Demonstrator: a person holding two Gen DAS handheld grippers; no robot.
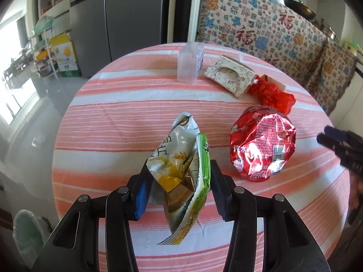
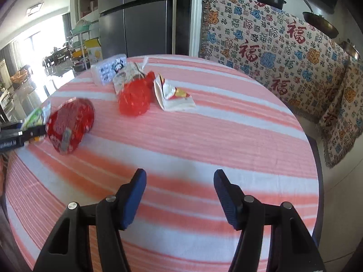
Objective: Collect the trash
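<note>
My left hand-held gripper point(image 1: 179, 179) is clamped on a crumpled green-and-white snack bag point(image 1: 181, 176), both pads pressed to its sides, bag lifted over the striped worktop point(image 1: 113, 124). Just right of it a crushed red Coca-Cola wrapper point(image 1: 263, 142) lies on the cloth. Farther back, a red plastic bag point(image 1: 272, 95) touches a floral tissue box point(image 1: 229, 77); a clear plastic container point(image 1: 190, 63) stands left of the box, near the far edge. My right hand-held gripper point(image 2: 179, 195) hangs with fingers spread wide, nothing between them, over bare cloth at the near side. From its camera, a torn white snack packet point(image 2: 172, 95) lies just right of the red bag. Fridge point(image 1: 127, 13) and patterned blanket point(image 1: 272, 34) sit beyond the worktop.
</note>
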